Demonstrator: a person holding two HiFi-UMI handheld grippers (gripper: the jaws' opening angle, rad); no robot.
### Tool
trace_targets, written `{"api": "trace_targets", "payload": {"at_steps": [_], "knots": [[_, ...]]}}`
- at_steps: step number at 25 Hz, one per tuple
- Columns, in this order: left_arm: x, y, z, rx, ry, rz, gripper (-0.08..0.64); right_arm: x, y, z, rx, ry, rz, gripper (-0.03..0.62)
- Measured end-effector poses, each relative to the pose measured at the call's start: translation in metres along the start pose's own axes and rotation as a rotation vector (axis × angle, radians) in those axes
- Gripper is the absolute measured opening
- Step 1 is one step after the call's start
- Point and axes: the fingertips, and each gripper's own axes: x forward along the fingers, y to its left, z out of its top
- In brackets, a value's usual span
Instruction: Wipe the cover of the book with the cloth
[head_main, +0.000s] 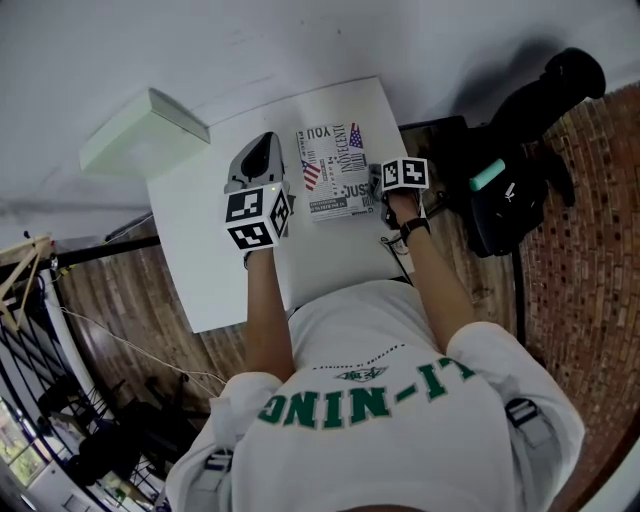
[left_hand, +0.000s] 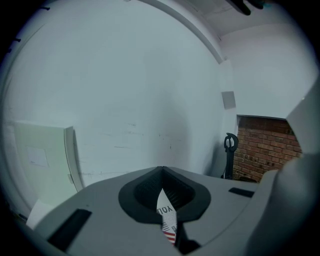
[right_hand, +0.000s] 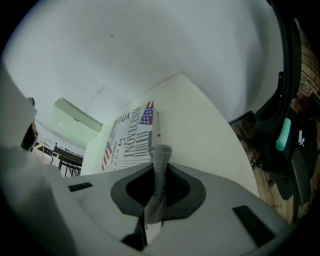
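A white square tabletop (head_main: 215, 270) stands against a pale wall (head_main: 300, 40), with brown plank flooring (head_main: 110, 290) to the left and red brickwork (head_main: 590, 260) to the right. The paperback book with a black-and-white lettered cover and flag prints (head_main: 335, 170) lies flat near the table's far edge. The left gripper (left_hand: 163, 200) has its jaws pressed together on the book's printed edge. The right gripper (right_hand: 156, 185) pinches a grey knitted cloth (right_hand: 160, 162) just over the book's right side. A pale green flat box (head_main: 145, 135) rests beyond the table's left corner, and a black bag (head_main: 510, 200) sits to its right.
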Motion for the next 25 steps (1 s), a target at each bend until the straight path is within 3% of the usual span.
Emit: {"api": "trace_targets", "payload": {"at_steps": [4,8,10,13,15,17,19,25], "knots": [[-0.004,-0.001,0.001,0.004,0.001,0.006,0.008,0.002,-0.008,-0.018,0.021,0.017,-0.021,0.032],[-0.01,0.01,0.001,-0.001,-0.001,0.034,0.008,-0.011,0.012,-0.001,-0.12,-0.04,-0.117,0.032],[-0.013,0.016,-0.001,-0.009,-0.001,0.048,0.008,-0.012,0.048,0.009,-0.179,-0.065,-0.051,0.032],[-0.014,0.022,-0.003,-0.02,0.0,0.058,0.008,0.005,0.128,0.001,-0.152,-0.03,0.196,0.032],[-0.014,0.021,-0.003,-0.02,-0.002,0.058,0.008,0.023,0.17,-0.015,-0.149,0.029,0.302,0.032],[-0.014,0.019,-0.002,-0.015,-0.003,0.055,0.008,0.044,0.192,-0.033,-0.187,0.09,0.322,0.032],[-0.013,0.016,0.001,-0.009,-0.004,0.051,0.008,0.06,0.193,-0.047,-0.224,0.128,0.284,0.032],[-0.014,0.015,0.001,-0.009,-0.002,0.044,0.008,0.049,0.144,-0.043,-0.185,0.092,0.22,0.032]]}}
